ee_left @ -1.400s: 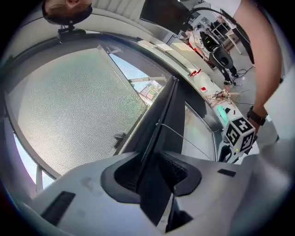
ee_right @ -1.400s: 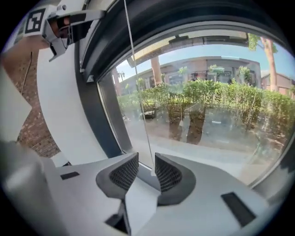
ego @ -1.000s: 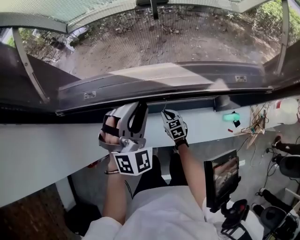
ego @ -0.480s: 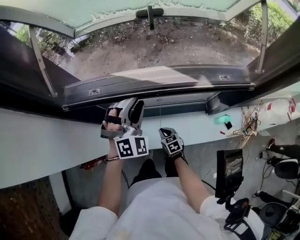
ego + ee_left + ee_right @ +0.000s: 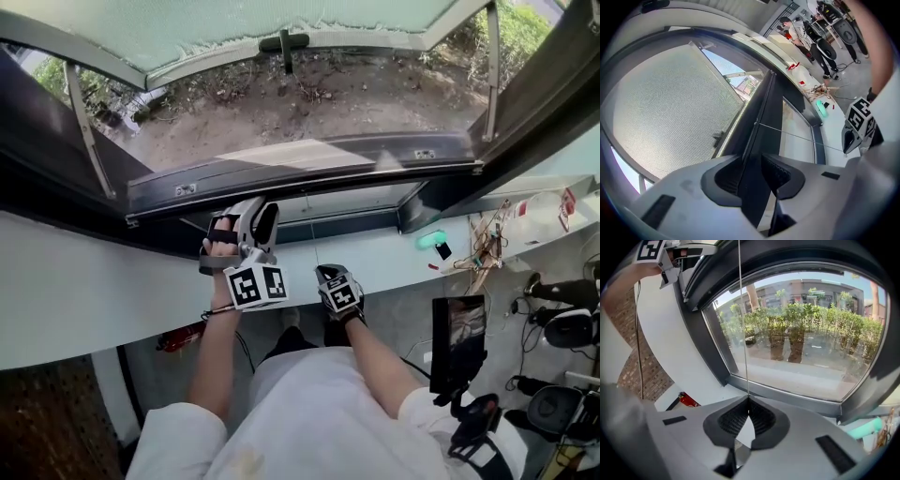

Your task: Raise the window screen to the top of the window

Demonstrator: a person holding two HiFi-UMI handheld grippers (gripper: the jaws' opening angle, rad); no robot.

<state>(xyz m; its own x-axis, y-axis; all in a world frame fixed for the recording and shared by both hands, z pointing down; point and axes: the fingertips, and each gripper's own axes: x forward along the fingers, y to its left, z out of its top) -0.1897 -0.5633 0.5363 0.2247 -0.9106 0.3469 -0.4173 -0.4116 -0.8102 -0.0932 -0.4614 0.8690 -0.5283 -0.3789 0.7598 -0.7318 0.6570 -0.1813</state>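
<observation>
The window screen (image 5: 670, 108) is a pale mesh panel with a small handle (image 5: 717, 137); the head view shows it (image 5: 281, 14) along the top of the frame. A dark frame rail (image 5: 764, 117) runs between the jaws of my left gripper (image 5: 751, 161), which are shut on it; that gripper (image 5: 265, 211) reaches up to the rail (image 5: 300, 164) in the head view. My right gripper (image 5: 749, 399) is shut on a thin pull cord (image 5: 742, 310) that rises taut from its tips. It (image 5: 323, 274) hangs lower, in front of the white sill (image 5: 94, 281).
On the sill at the right lie a teal object (image 5: 433, 241), tangled wires (image 5: 487, 248) and a white bottle (image 5: 548, 211). A tablet on a stand (image 5: 457, 342) is at the lower right. A red item (image 5: 183, 336) lies under the ledge.
My right gripper has drawn back from the window frame toward the person's body, with the cord in its tips. The left gripper has stayed on the rail.
</observation>
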